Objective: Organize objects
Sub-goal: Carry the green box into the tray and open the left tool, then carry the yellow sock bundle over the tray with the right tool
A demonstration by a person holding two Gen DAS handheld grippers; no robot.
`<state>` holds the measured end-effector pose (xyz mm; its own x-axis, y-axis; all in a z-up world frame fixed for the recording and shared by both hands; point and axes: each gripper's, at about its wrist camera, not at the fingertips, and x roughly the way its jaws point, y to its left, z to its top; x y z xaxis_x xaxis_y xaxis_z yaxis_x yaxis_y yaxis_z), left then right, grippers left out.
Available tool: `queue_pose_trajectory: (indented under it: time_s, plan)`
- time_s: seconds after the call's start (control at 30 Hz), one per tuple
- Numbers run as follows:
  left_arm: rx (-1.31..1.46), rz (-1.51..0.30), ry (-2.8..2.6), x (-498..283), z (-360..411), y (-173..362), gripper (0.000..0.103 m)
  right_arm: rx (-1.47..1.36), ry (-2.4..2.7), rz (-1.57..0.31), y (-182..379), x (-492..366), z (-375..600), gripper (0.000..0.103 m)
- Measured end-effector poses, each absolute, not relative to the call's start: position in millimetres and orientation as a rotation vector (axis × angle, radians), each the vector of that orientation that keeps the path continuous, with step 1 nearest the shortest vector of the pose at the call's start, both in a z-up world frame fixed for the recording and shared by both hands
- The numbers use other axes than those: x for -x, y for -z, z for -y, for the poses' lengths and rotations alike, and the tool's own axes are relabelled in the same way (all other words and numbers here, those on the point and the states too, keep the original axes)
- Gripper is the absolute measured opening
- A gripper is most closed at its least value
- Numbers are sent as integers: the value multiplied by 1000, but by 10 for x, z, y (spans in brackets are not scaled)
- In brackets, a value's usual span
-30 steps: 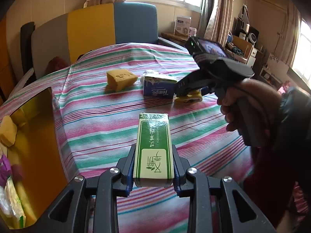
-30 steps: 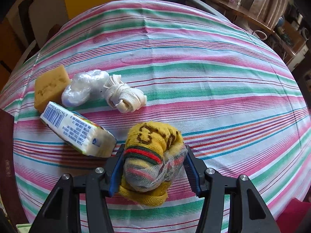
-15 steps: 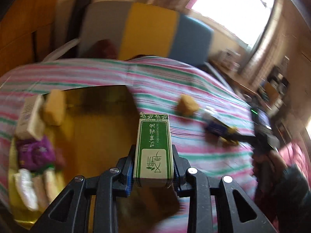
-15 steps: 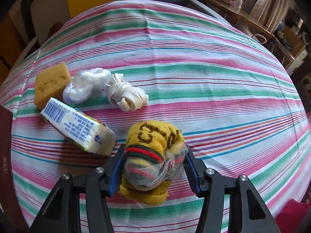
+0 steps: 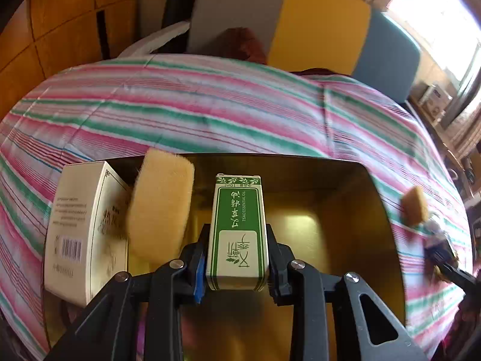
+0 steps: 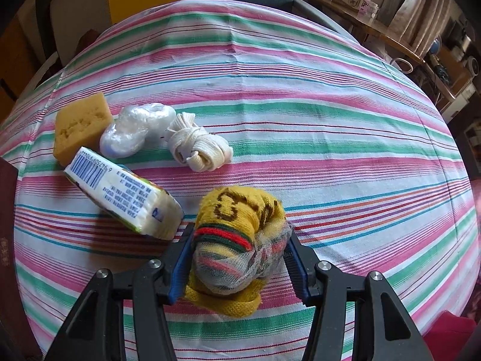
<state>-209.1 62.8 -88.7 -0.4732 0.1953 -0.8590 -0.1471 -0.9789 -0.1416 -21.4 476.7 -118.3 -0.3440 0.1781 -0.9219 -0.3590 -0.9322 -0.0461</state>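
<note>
Left tool (image 5: 237, 258) clenched on green-and-white box (image 5: 237, 228), held at frame centre above gold tray (image 5: 345, 210). In tray, left of frame: white carton (image 5: 79, 231) and pale sponge (image 5: 160, 204), possibly touching; blurred.

Right tool (image 6: 239, 258) clenched on yellow sock bundle (image 6: 237, 240), lower centre, over striped table (image 6: 330, 120). Left of frame on table: tissue pack (image 6: 126, 192), yellow sponge (image 6: 79, 126), plastic wad (image 6: 135, 128), white strap knot (image 6: 198, 146).

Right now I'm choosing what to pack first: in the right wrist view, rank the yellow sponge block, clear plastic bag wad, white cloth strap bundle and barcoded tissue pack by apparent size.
1. Barcoded tissue pack, though nearest the camera.
2. Yellow sponge block.
3. Clear plastic bag wad and white cloth strap bundle: too alike to rank.
</note>
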Motion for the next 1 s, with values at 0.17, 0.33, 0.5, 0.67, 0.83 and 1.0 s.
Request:
queue_pose_trajectory:
  time_s: [0.17,0.33,0.5,0.67,0.83,1.0]
  plan:
    - [1523,72,-2566,2150,-519,959,36,1567,-2328,-230,1230,237,-4833,56]
    - [1498,85,-2576,2074,-493,859,39,1569,-2330,-233,1235,235,-4848,56]
    - [1351,14,-2647,1665,-566,561,39,1569,-2331,-236,1263,262,-4874,56]
    - [1198,-91,-2643,1016,-771,395,40,1568,-2334,-228,1265,261,-4871,55]
    - [1132,-166,-2607,530,-907,369,41,1567,-2342,-203,1263,266,-4854,52]
    - [1108,-231,-2603,306,-965,376,41,1556,-2347,-211,1232,260,-4866,43]
